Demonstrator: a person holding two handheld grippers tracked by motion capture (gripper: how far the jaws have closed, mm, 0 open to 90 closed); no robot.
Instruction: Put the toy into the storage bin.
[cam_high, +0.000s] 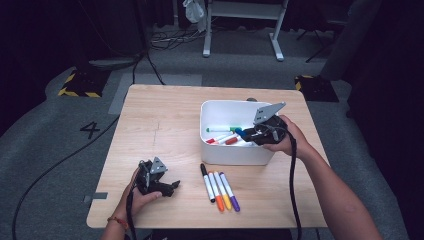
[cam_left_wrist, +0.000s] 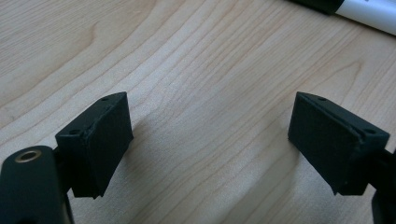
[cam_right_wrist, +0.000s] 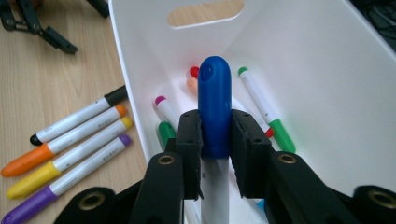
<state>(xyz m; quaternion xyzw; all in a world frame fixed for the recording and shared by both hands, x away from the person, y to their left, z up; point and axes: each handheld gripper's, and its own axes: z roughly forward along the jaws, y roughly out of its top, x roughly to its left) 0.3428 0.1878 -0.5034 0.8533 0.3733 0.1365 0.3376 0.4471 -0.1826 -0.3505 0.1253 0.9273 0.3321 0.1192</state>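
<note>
Meanwhile, right claw (cam_right_wrist: 215, 135) clamps one blue marker (cam_right_wrist: 214, 109); left claw (cam_left_wrist: 210, 144) gapes empty; four markers (cam_high: 220, 191) outside.

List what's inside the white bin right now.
White bin holds green, red and pink-capped markers; right gripper holds a blue marker over them. The gripper hides the bin floor beneath it.

A light wooden table (cam_high: 165, 120) carries everything. A white bin (cam_high: 235, 156) stands on its right half. Four markers lie side by side on the bare wood just in front of the bin: black-capped (cam_high: 206, 182), orange (cam_high: 216, 192), yellow (cam_high: 223, 191) and purple (cam_high: 230, 192). They lie just beyond the fingers (cam_high: 174, 185) of the left gripper (cam_high: 176, 186), which rests low on the wood at the near left, jaws apart over bare grain.
</note>
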